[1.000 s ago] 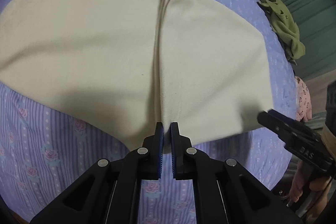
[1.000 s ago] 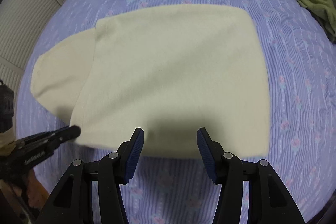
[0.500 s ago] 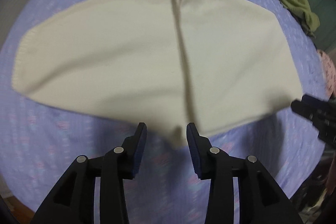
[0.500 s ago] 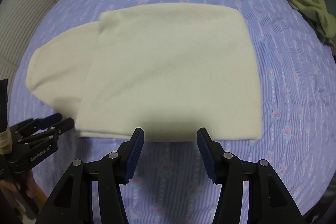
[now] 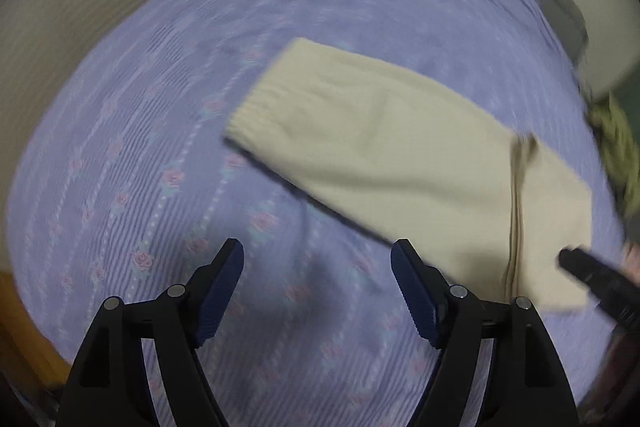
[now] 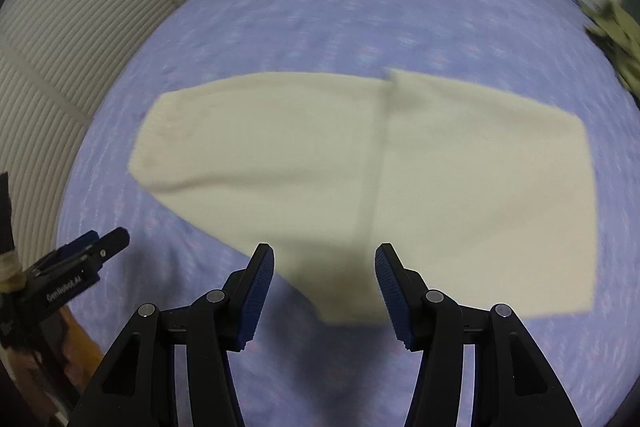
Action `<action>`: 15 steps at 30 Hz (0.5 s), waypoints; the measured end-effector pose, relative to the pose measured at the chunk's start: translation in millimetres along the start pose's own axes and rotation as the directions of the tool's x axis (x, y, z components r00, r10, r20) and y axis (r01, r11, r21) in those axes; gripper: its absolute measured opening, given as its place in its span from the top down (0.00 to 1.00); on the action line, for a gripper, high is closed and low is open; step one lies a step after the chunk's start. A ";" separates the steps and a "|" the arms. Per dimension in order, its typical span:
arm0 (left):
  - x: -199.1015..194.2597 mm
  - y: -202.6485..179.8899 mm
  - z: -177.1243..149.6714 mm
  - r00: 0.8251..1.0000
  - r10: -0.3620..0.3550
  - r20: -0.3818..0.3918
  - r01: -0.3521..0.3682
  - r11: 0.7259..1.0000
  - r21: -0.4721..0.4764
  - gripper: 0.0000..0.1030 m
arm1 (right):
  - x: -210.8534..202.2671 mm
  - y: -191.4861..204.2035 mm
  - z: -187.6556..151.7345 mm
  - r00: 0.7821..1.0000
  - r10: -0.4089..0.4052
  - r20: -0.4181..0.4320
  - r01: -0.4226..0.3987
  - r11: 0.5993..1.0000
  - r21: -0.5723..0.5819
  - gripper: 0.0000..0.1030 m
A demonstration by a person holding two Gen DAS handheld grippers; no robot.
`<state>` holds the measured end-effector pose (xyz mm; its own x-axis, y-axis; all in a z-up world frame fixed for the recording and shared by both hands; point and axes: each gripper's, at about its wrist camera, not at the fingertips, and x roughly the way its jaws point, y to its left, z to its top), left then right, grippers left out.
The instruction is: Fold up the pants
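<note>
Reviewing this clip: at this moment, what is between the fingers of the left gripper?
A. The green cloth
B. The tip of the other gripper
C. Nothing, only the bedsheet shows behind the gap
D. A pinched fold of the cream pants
C. The left gripper has its jaws opening with only the purple bedsheet behind the gap; the pants lie flat beyond it, untouched.

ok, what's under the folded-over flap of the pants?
In the right wrist view the pants lie on the purple floral sheet, one end folded over onto the rest. The folded flap covers a lower layer; that layer, and the sheet beneath, can't be seen there.
</note>
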<state>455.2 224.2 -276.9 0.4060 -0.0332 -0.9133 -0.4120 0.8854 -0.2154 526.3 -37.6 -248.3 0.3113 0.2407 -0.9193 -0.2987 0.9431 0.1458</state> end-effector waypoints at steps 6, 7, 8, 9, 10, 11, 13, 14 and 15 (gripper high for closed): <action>44.3 62.4 37.2 0.995 -0.099 -0.015 0.095 0.984 -0.153 0.24 | 47.6 69.1 42.6 1.000 0.006 -0.025 -0.006 1.000 -0.030 0.39; 50.3 68.2 42.1 0.992 -0.124 -0.016 0.119 0.977 -0.178 0.24 | 52.0 72.5 46.1 0.999 0.003 -0.034 -0.004 1.000 -0.028 0.39; 58.5 76.1 47.3 0.986 -0.165 -0.015 0.158 0.965 -0.209 0.23 | 57.8 77.8 49.6 0.999 0.000 -0.045 -0.001 1.000 -0.019 0.39; 65.9 80.6 52.6 0.982 -0.187 -0.018 0.179 0.958 -0.225 0.23 | 62.6 82.8 53.7 0.998 0.000 -0.055 -0.001 1.000 -0.009 0.39; 70.2 79.7 55.0 0.978 -0.208 -0.016 0.199 0.954 -0.226 0.23 | 67.8 86.6 57.7 0.998 0.001 -0.065 -0.001 1.000 0.002 0.39; 75.6 80.1 58.6 0.972 -0.236 -0.014 0.227 0.949 -0.217 0.21 | 72.0 89.3 60.9 0.997 -0.002 -0.075 0.003 1.000 0.012 0.39; 86.3 79.3 59.6 0.962 -0.274 -0.014 0.264 0.938 -0.225 0.21 | 77.5 92.7 65.2 0.996 -0.011 -0.089 0.012 1.000 0.016 0.39; 94.2 79.6 59.3 0.953 -0.303 -0.017 0.289 0.924 -0.248 0.21 | 78.4 92.0 66.9 0.996 -0.017 -0.092 0.018 1.000 0.016 0.39; 98.9 79.2 59.0 0.946 -0.324 -0.019 0.308 0.914 -0.265 0.21 | 79.5 93.4 68.0 0.996 -0.022 -0.092 0.023 1.000 0.015 0.39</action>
<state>510.8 318.4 -363.9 0.5020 -0.3275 -0.8005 -0.4672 0.6762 -0.5697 584.6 85.2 -282.9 0.2332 0.1982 -0.9520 -0.2782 0.9517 0.1300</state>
